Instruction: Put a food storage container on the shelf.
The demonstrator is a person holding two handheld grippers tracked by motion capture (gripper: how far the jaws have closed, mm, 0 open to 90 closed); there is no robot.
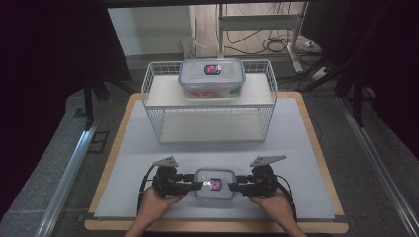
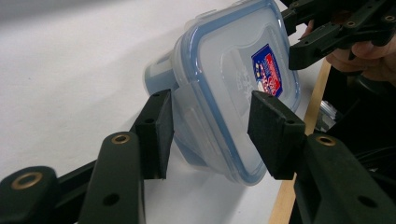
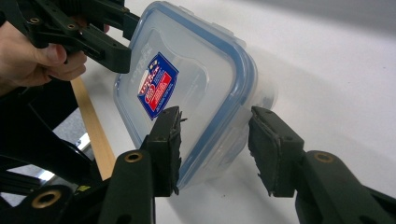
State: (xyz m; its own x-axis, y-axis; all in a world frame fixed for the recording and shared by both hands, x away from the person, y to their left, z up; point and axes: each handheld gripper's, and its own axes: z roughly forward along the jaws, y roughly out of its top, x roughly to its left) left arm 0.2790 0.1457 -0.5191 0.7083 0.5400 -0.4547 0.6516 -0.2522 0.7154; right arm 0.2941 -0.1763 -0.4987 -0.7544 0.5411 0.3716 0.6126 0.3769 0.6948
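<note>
A small clear container (image 1: 214,184) with a blue-rimmed lid and a red and blue sticker is sitting near the front edge of the white table mat (image 1: 296,163), between the two grippers. In the left gripper view the container (image 2: 233,88) is lying between that gripper's two black jaws, which are standing spread on either side of its near end: one pad is resting against the side latch flap, the other is lying over the lid close to the sticker, and whether they are actually pressing cannot be told. The left gripper (image 1: 196,185) is meeting the container's left side in the high view, held by the person's left hand (image 1: 155,202). The right gripper (image 1: 230,187) is doing the same from the opposite side, held by the right hand (image 1: 274,202); in the right gripper view its jaws are spread around the container (image 3: 187,93), one pad over the lid by the sticker and the other beside the wall below the latch. Farther back on the mat, a white wire rack (image 1: 210,106) is standing, and a larger lidded container (image 1: 211,78) with orange contents is resting on its upper shelf.
</note>
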